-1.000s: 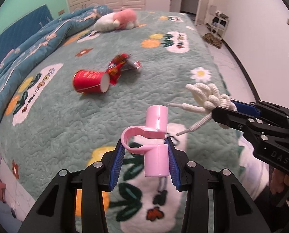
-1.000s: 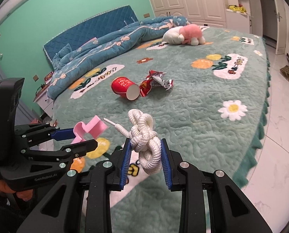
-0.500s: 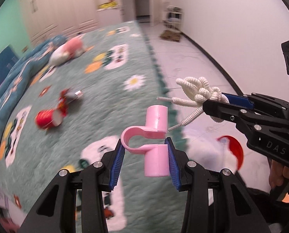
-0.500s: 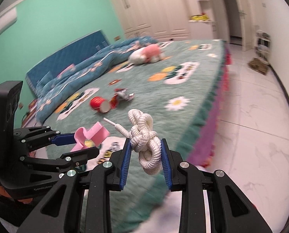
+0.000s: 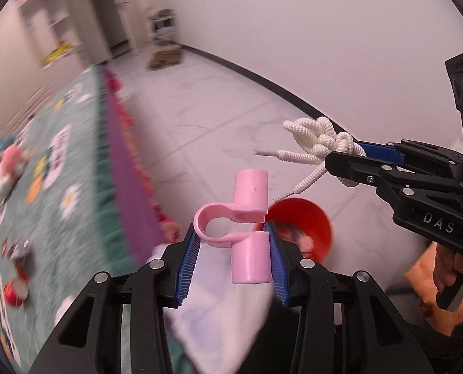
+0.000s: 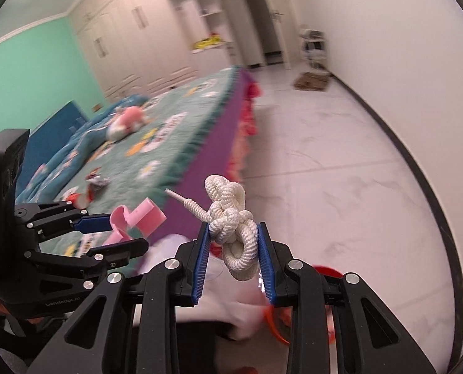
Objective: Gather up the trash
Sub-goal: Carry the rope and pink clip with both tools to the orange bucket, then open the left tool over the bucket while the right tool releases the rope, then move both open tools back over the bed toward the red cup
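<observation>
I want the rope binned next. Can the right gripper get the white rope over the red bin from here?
Probably yes. The right gripper, shut on the white rope, hangs over open floor with the red bin just below and ahead; nothing stands between them.

Pink clip [image 5: 250, 227] — white rope [image 6: 231, 227]

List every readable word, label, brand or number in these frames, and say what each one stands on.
"DAS": white letters on the black body of the right tool, seen from the left wrist.
"GenRobot.AI": my best reading of small, partly blurred lettering on the black body of the left tool, seen from the right wrist.
Bedspread patches carry print too blurred to read.
Nothing else is legible.
</observation>
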